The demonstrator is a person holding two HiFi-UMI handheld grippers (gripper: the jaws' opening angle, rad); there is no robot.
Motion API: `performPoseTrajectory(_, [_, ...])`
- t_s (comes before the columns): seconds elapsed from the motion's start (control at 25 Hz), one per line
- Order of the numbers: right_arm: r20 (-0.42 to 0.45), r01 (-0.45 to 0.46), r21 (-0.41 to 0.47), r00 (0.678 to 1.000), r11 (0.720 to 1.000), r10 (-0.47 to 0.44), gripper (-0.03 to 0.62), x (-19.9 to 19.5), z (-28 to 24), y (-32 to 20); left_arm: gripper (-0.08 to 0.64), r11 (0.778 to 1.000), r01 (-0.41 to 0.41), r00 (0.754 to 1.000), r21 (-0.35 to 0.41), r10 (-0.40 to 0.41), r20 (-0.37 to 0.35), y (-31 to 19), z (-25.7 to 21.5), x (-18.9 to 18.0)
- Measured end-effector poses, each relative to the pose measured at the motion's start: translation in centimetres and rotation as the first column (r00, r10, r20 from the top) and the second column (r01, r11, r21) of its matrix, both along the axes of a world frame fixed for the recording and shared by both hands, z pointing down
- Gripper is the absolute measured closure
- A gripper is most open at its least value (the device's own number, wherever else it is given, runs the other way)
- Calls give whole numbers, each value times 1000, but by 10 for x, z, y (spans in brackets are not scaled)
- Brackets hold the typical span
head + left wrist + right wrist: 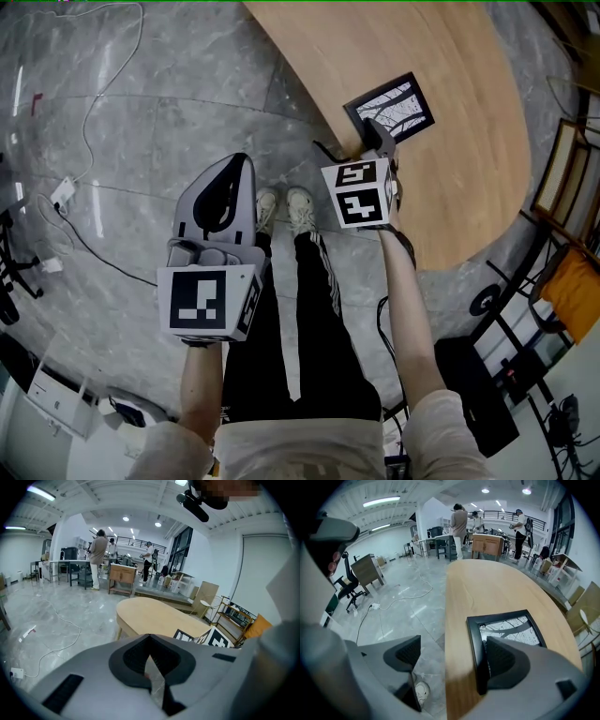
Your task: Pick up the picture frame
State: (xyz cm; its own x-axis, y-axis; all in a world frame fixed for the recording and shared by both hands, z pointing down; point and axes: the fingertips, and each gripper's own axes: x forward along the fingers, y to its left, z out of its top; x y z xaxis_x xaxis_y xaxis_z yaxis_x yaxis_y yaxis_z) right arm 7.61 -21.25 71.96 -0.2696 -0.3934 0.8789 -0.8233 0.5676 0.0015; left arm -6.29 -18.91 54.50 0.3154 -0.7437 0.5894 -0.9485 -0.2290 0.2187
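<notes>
Black-rimmed picture frame (pixel 392 105) lies flat on the oval wooden table (pixel 450 56), close to the table edge nearest the person. It holds a black-and-white print of thin branching lines.

Right gripper (pixel 377 133): jaws wide apart. One is above the frame's near border and the other is out past the table edge, over the floor. Cannot tell whether the inner jaw touches the frame or only hangs over it.

Left gripper (pixel 239 161): jaws drawn together with nothing between them, held off the table over the floor, well apart from the frame.

Handling, as a guess: light, rigid, thin. The front is possibly glazed, so it is likely breakable and slick. Lying flat, it offers no edge to pinch. The rim nearest the table edge looks like the best hold, one jaw above and one under, once that side is drawn out over the edge.

Hidden: the frame's near end is under the jaw in the right gripper view. The back, any stand and the frame's thickness are unseen. The left gripper view shows only one corner.
</notes>
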Motion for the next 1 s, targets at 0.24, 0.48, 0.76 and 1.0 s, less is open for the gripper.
performPoseTrajectory(0.24, [-85,16,38,996,999,-13,161,-7,2,8,551,1000,12,1000,4,-12,3,4,0,-7])
performPoseTrajectory(0.48, [-135,52,52,990,997,-44,163,-17,5,19,551,1000,20,1000,-1,-20,9,7,3,-16])
performPoseTrajectory(0.76, [-252,109,76,964,991,-86,188,-17,9,25,551,1000,27,999,-7,-27,20,11,6,-28])
performPoseTrajectory(1.0, [-320,71,142,947,987,-22,363,-10,4,26,551,1000,29,999,-6,-29,19,13,7,-33])
